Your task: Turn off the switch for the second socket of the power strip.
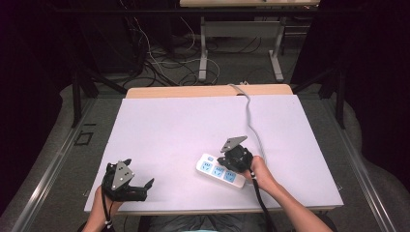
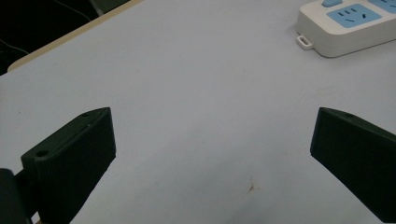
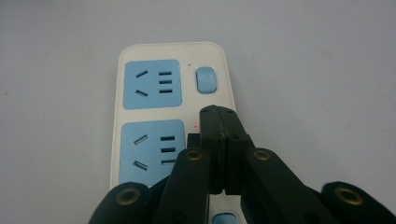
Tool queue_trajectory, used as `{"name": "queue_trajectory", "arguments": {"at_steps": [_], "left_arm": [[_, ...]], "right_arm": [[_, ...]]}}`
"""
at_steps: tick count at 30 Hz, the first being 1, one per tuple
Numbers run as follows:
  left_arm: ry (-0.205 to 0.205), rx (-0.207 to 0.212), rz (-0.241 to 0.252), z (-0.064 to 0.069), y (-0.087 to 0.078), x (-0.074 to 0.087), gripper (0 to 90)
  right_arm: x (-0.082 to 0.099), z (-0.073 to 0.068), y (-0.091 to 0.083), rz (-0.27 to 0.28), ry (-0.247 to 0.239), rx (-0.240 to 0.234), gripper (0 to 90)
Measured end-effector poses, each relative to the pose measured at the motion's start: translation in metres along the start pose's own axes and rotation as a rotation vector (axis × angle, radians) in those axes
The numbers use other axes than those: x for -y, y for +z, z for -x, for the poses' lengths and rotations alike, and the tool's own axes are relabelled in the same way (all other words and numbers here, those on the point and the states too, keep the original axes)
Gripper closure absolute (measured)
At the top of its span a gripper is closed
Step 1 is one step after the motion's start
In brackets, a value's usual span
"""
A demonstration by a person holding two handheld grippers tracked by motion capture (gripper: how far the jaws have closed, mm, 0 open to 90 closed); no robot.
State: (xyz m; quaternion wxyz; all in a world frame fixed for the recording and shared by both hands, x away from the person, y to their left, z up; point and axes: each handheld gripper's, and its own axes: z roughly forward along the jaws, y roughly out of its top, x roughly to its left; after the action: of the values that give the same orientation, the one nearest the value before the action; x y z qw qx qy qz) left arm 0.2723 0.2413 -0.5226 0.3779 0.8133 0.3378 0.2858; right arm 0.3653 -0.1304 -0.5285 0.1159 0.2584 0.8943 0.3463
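A white power strip [image 1: 220, 171] with blue sockets lies on the table's near right part; in the right gripper view the power strip [image 3: 149, 84] runs away from me, and its end [image 2: 348, 25] is at the top right of the left gripper view. My right gripper [image 1: 228, 163] is over it, shut, with nothing between the jaws. Its joined tips [image 3: 218, 112] rest at the strip's right side beside the second socket, below a blue rocker switch [image 3: 205, 79]. A tiny red light [image 3: 194, 126] glows by the tips. My left gripper [image 1: 140, 172] hovers at the near left, open [image 2: 212, 121] and empty.
The strip's grey cable [image 1: 249, 111] runs back across the white table surface [image 1: 193, 121] and over the far edge. A second blue switch [image 3: 224, 218] peeks out under the right gripper's linkage. Cables and table legs [image 1: 203, 53] stand on the floor behind.
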Motion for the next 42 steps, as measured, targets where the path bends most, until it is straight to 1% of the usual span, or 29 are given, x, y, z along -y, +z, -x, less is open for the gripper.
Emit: {"name": "queue_trajectory", "arguments": {"at_steps": [2, 3, 6, 7, 8, 9, 10, 14, 16, 17, 19, 23, 28, 29, 32, 33, 34, 35, 36, 38, 39, 40, 41, 42], "left_arm": [[0.000, 0.000, 0.000, 0.0000, 0.0000, 0.0000, 0.2], [0.000, 0.000, 0.000, 0.0000, 0.0001, 0.0000, 0.2], [0.000, 0.000, 0.000, 0.0000, 0.0001, 0.0000, 0.2], [0.001, 0.000, 0.000, -0.0001, 0.0001, 0.0000, 0.3], [0.000, 0.000, 0.000, 0.0000, 0.0001, 0.0000, 0.3], [0.000, 0.000, 0.001, -0.0001, 0.0003, 0.0000, 0.3], [-0.001, 0.000, 0.001, -0.0002, 0.0005, 0.0000, 0.2], [-0.001, 0.001, 0.002, -0.0003, 0.0004, 0.0000, 0.2], [-0.001, 0.002, 0.002, -0.0003, 0.0004, 0.0000, 0.2], [0.000, 0.002, 0.001, -0.0003, 0.0003, 0.0000, 0.2], [0.000, 0.002, 0.002, -0.0002, 0.0003, 0.0000, 0.2], [-0.001, -0.001, 0.006, -0.0002, 0.0003, 0.0002, 0.2], [-0.001, 0.000, 0.005, -0.0002, 0.0005, 0.0001, 0.2], [-0.001, 0.000, 0.006, -0.0002, 0.0005, 0.0002, 0.3], [-0.002, 0.002, 0.001, -0.0006, 0.0001, 0.0002, 0.3], [0.000, 0.000, 0.003, -0.0007, 0.0001, 0.0003, 0.2], [-0.001, -0.001, 0.005, -0.0006, 0.0002, 0.0004, 0.2], [-0.001, 0.002, 0.006, -0.0006, 0.0000, 0.0005, 0.2], [0.002, 0.000, 0.002, -0.0009, -0.0005, 0.0002, 0.2], [0.002, 0.002, 0.003, -0.0008, -0.0004, 0.0003, 0.2], [0.001, 0.002, 0.002, -0.0007, -0.0004, 0.0003, 0.2], [0.002, 0.001, 0.003, -0.0008, -0.0005, 0.0003, 0.2], [0.002, 0.001, 0.003, -0.0007, -0.0006, 0.0003, 0.2], [0.001, 0.001, 0.004, -0.0007, -0.0007, 0.0004, 0.2]], "right_arm": [[0.0000, 0.0001, 0.0000, 0.002, 0.002, 0.001, 90.0], [-0.0004, 0.0001, -0.0007, -0.010, -0.002, -0.003, 90.0], [-0.0012, -0.0009, 0.0000, -0.010, 0.002, 0.015, 90.0], [-0.0013, -0.0003, 0.0003, -0.007, -0.008, 0.014, 90.0], [-0.0016, -0.0002, -0.0004, -0.016, -0.015, 0.010, 90.0], [-0.0017, -0.0013, -0.0006, -0.019, -0.007, 0.016, 90.0], [-0.0016, -0.0011, -0.0010, -0.020, -0.012, 0.007, 90.0], [-0.0017, -0.0010, -0.0009, -0.018, -0.013, 0.004, 90.0], [-0.0024, -0.0016, -0.0034, -0.001, -0.011, 0.012, 90.0], [-0.0029, -0.0010, -0.0028, 0.001, -0.023, 0.011, 90.0], [-0.0025, -0.0013, -0.0033, -0.007, -0.011, 0.005, 90.0], [-0.0025, -0.0019, -0.0028, 0.001, -0.011, 0.017, 90.0], [-0.0025, -0.0019, -0.0029, 0.001, -0.013, 0.017, 90.0], [-0.0026, -0.0013, -0.0026, 0.005, -0.025, 0.018, 90.0], [-0.0026, -0.0010, -0.0028, 0.004, -0.027, 0.018, 89.6], [-0.0026, -0.0014, -0.0036, -0.005, -0.017, 0.017, 89.4], [-0.0024, -0.0014, -0.0032, 0.002, -0.016, 0.019, 89.1], [-0.0024, -0.0013, -0.0034, 0.002, -0.018, 0.016, 88.2], [-0.0024, -0.0010, -0.0043, -0.006, -0.022, -0.001, 87.5], [-0.0024, -0.0005, -0.0040, 0.005, -0.035, 0.005, 85.1], [-0.0024, -0.0016, -0.0046, -0.004, -0.017, 0.007, 83.6], [-0.0023, -0.0009, -0.0043, 0.005, -0.033, -0.001, 81.3], [-0.0024, -0.0012, -0.0045, 0.010, -0.030, 0.014, 79.6], [-0.0026, -0.0007, -0.0057, 0.014, -0.036, 0.004, 77.4]]}}
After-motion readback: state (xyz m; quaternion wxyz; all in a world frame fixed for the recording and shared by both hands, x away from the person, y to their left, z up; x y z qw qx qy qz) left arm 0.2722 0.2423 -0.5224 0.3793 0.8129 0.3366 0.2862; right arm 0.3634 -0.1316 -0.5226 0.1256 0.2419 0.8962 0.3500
